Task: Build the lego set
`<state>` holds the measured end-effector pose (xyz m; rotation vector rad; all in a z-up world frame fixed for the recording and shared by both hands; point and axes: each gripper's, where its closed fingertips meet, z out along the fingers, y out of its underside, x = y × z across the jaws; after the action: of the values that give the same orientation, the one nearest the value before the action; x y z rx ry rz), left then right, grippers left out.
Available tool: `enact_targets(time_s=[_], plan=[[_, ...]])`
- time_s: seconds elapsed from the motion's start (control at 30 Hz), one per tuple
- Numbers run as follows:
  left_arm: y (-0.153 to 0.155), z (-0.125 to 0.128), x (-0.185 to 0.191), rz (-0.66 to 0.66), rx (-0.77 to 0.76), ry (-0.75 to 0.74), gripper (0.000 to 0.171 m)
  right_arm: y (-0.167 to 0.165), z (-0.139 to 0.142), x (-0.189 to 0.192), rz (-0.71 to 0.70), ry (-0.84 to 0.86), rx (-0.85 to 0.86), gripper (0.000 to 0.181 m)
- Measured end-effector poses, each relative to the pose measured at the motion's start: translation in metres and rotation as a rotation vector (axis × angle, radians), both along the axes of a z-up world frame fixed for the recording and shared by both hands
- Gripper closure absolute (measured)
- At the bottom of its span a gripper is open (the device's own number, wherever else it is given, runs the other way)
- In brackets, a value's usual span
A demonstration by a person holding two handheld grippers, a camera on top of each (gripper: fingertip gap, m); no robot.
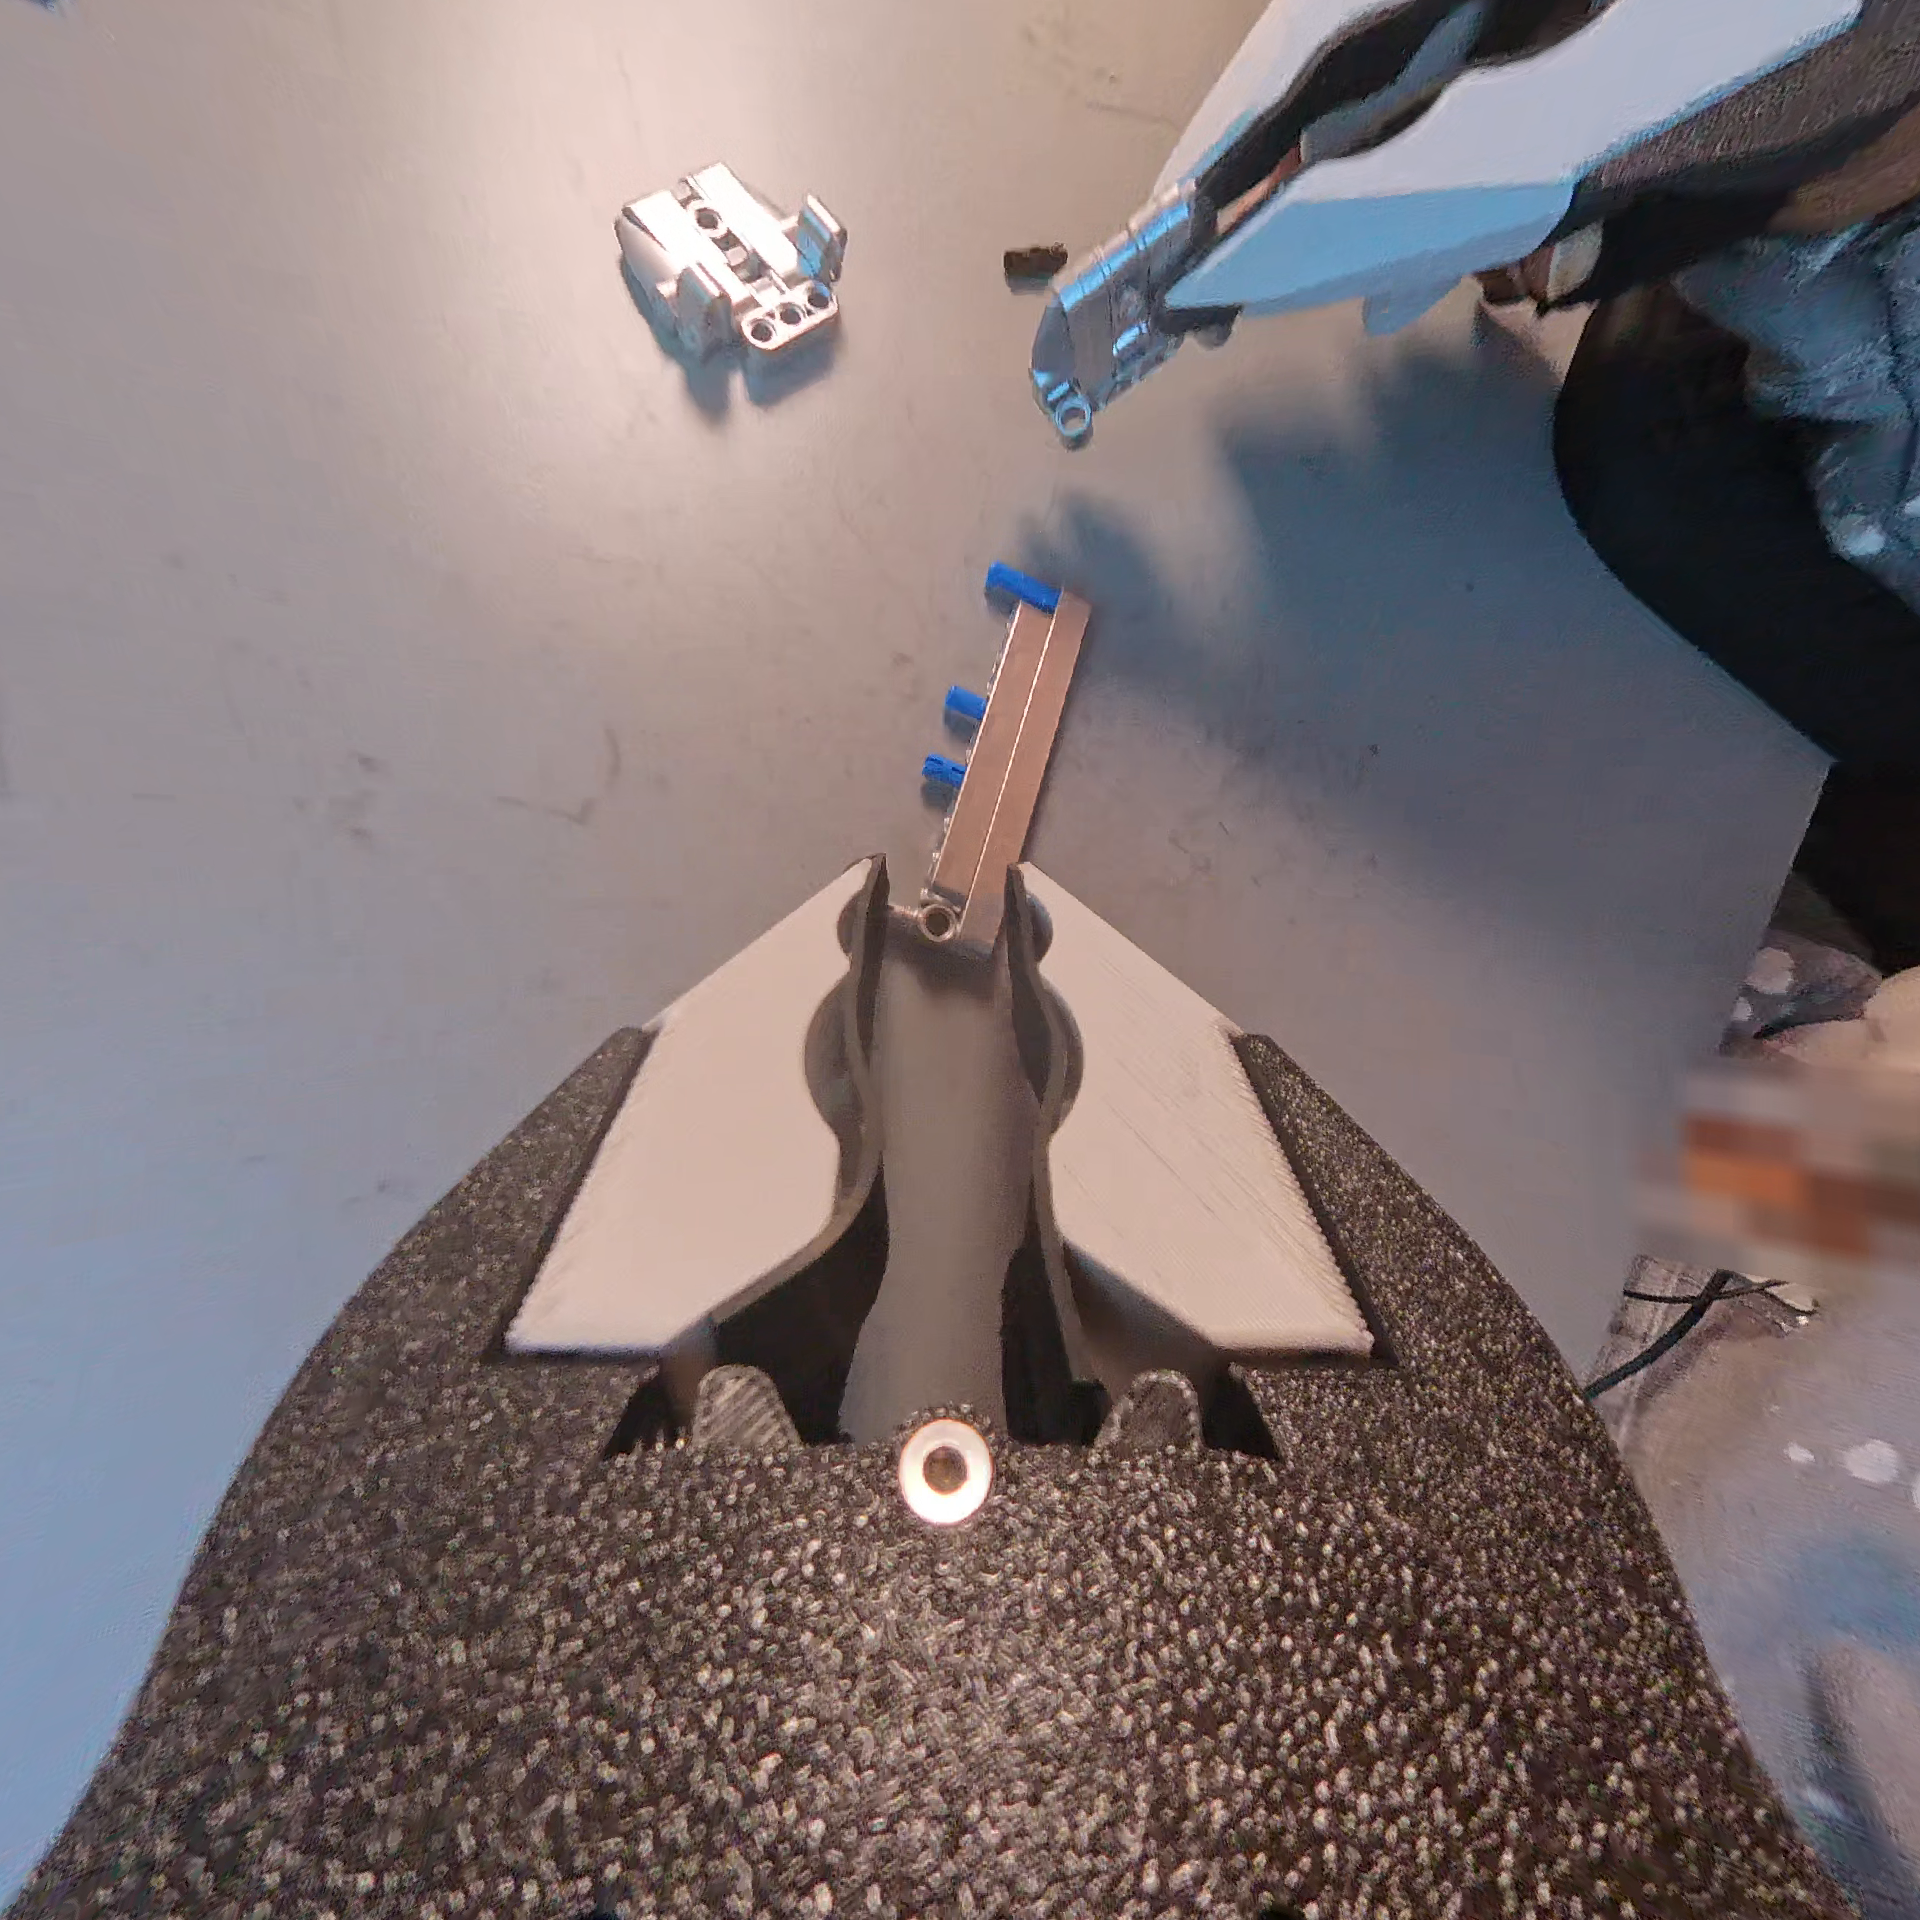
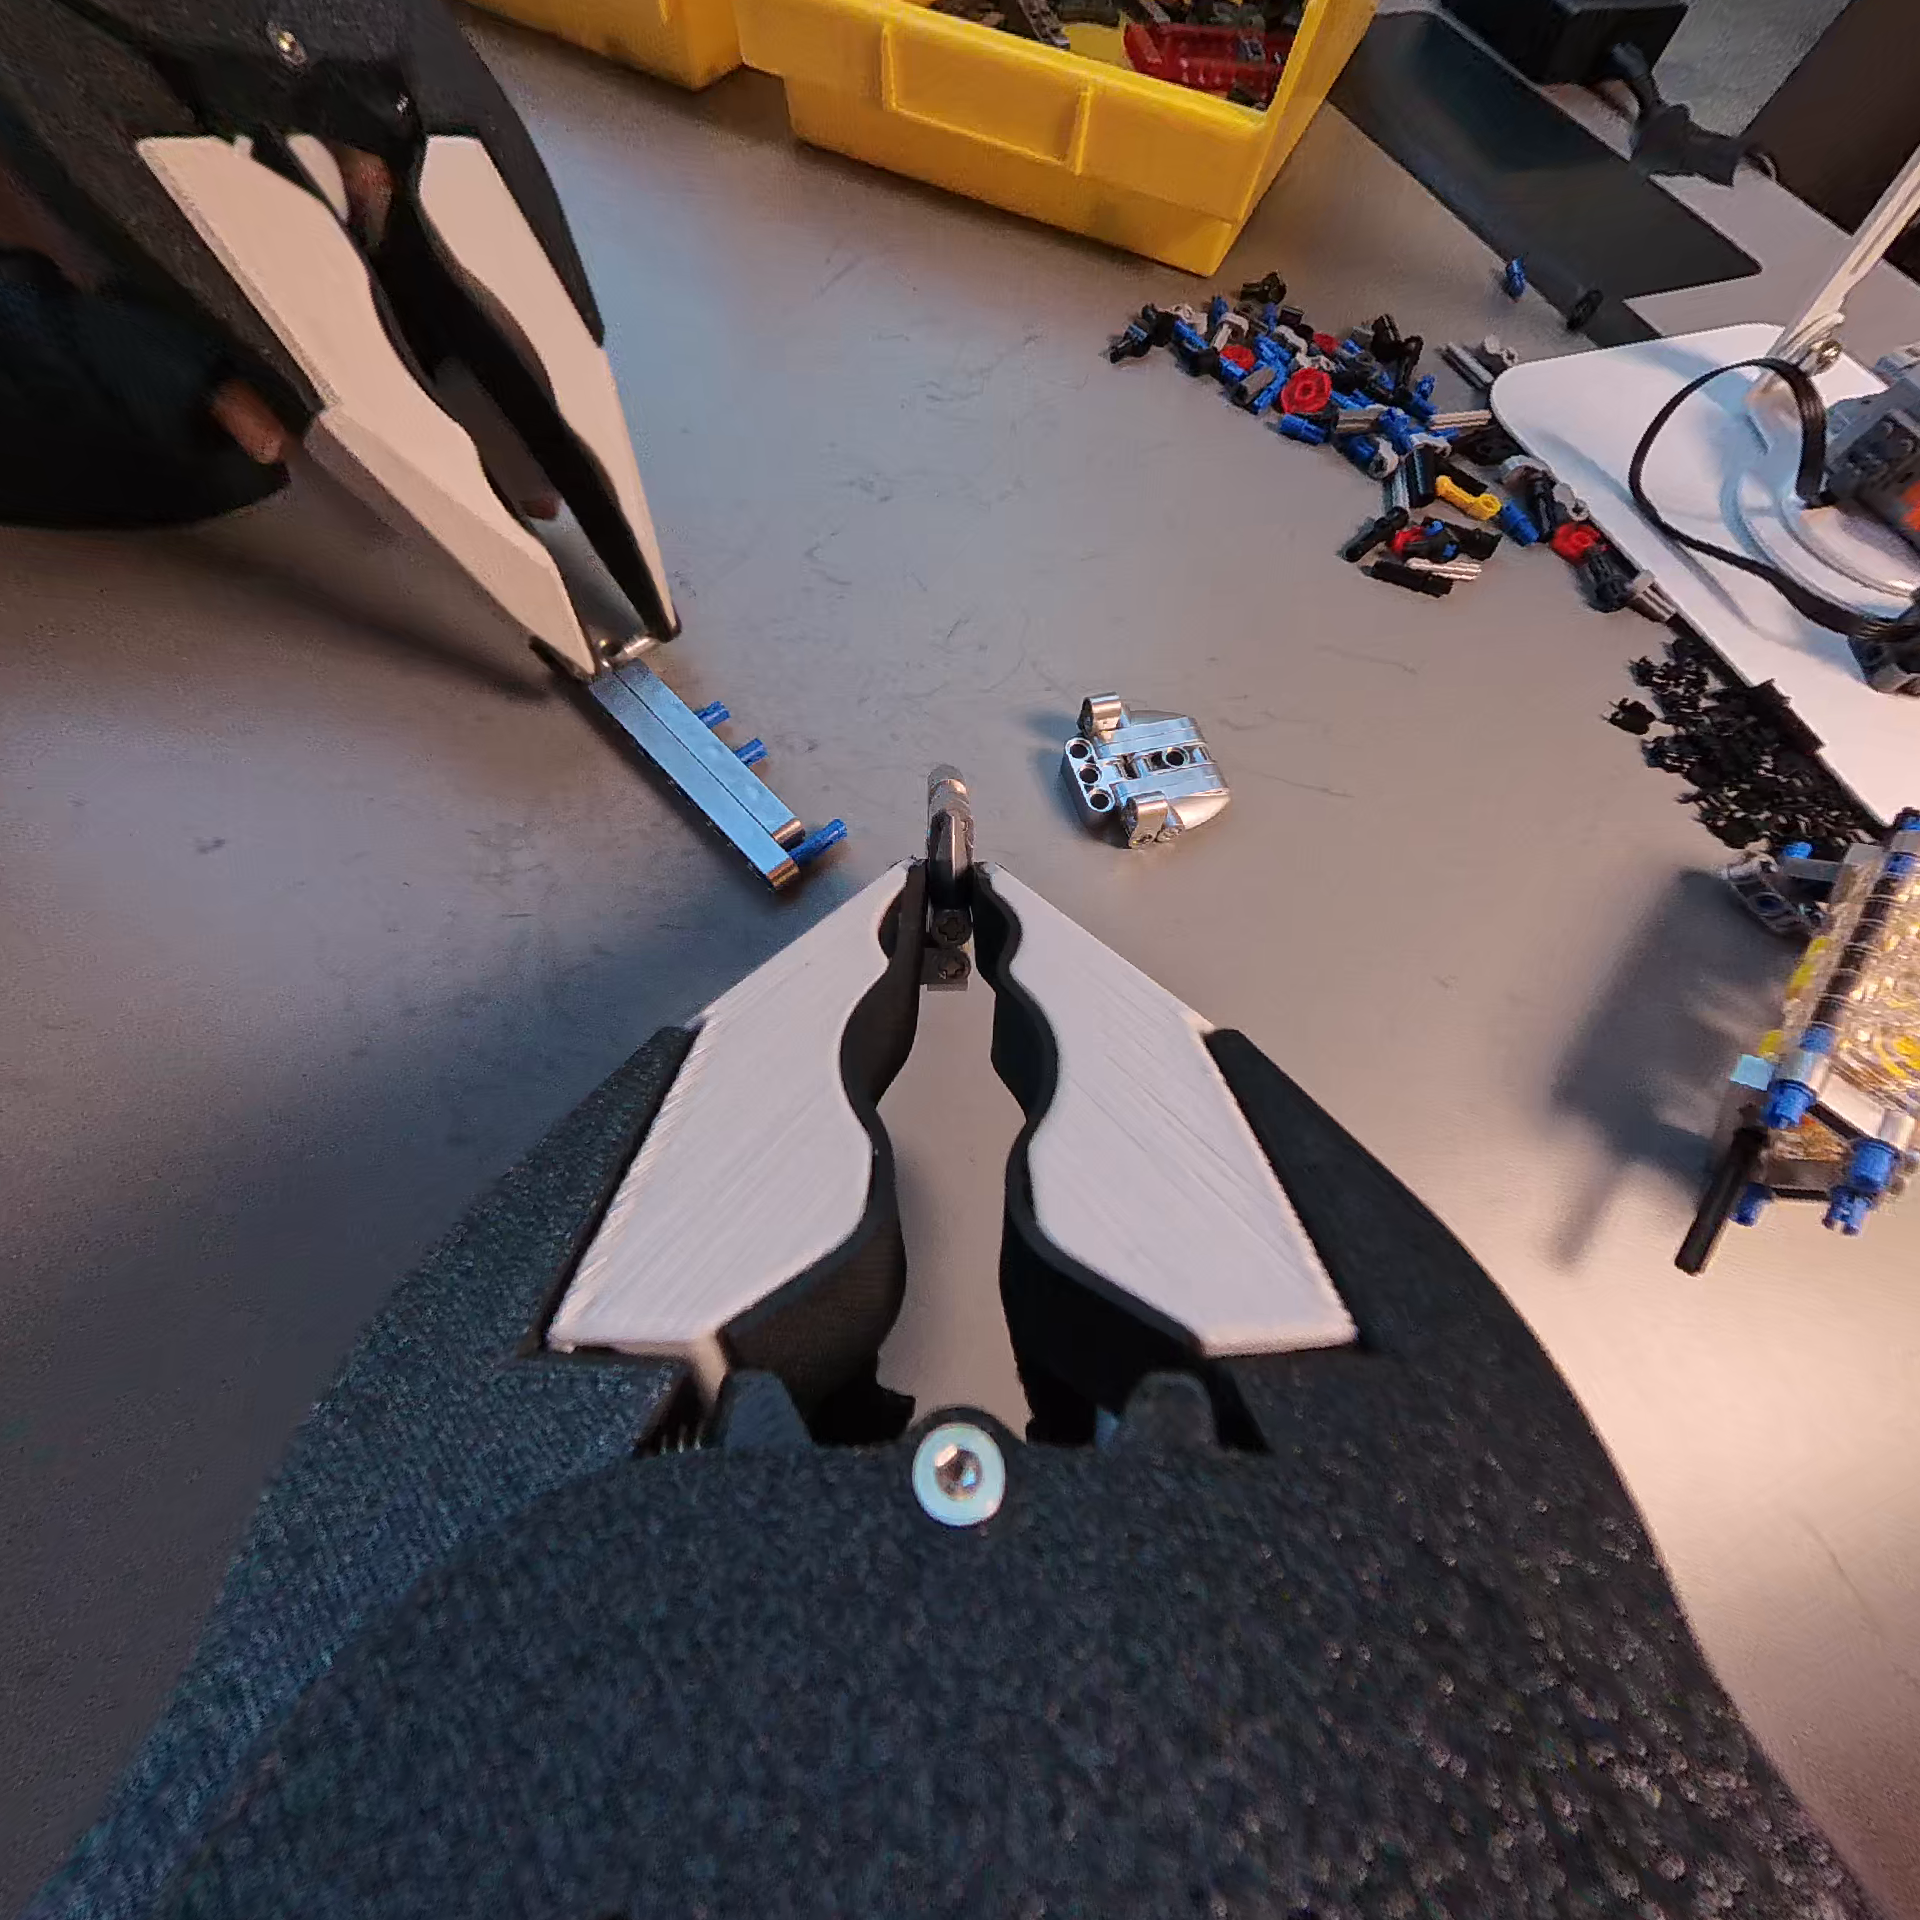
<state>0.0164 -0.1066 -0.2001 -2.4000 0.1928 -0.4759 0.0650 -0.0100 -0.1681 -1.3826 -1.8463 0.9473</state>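
In the left wrist view, the left tool [image 1: 948,883] was clamped on the near end of a long grey beam [image 1: 1013,743]. The beam pointed away from the camera, and three blue pins [image 1: 961,704] stood out of its left side. Whether its far end rested on the grey counter [image 1: 364,675] I cannot tell. Far right, the right tool [image 1: 1164,301] held a small silver piece [image 1: 1086,332] in the air, near the far end of the beam but apart from it. A silver assembled block [image 1: 727,265] lay alone on the counter, far left.

In the right wrist view, the right tool [image 2: 948,873] was closed on the same silver piece [image 2: 948,821], whose dark part sat between the fingertips. The beam [image 2: 691,764] lay to the left, just beside the piece but not touching. The block [image 2: 1143,774] was a little to the right. Further away were a pile of small loose parts [image 2: 1340,416], a yellow bin [image 2: 1039,114] and, at the right edge, a partly built model [image 2: 1849,1091].

The two held parts were not yet joined.
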Motion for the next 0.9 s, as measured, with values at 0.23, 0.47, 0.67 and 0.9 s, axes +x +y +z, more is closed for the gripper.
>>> enact_targets(time_s=[0.23,0.47,0.67,0.9], plan=[[0.001,-0.009,0.001,-0.087,0.039,0.247,0.15,0.0,-0.003,-0.001,0.003,-0.008,0.013,0.174],[0.002,-0.006,0.003,-0.241,0.168,0.523,0.157,0.002,-0.003,-0.001,-0.004,-0.004,0.03,0.174],[0.002,-0.004,0.003,-0.324,0.27,0.713,0.157,0.006,-0.022,0.006,-0.022,-0.116,0.026,0.175],[0.003,-0.003,0.004,-0.361,0.352,0.813,0.157,0.009,-0.034,0.015,-0.01,-0.2,0.067,0.151]])
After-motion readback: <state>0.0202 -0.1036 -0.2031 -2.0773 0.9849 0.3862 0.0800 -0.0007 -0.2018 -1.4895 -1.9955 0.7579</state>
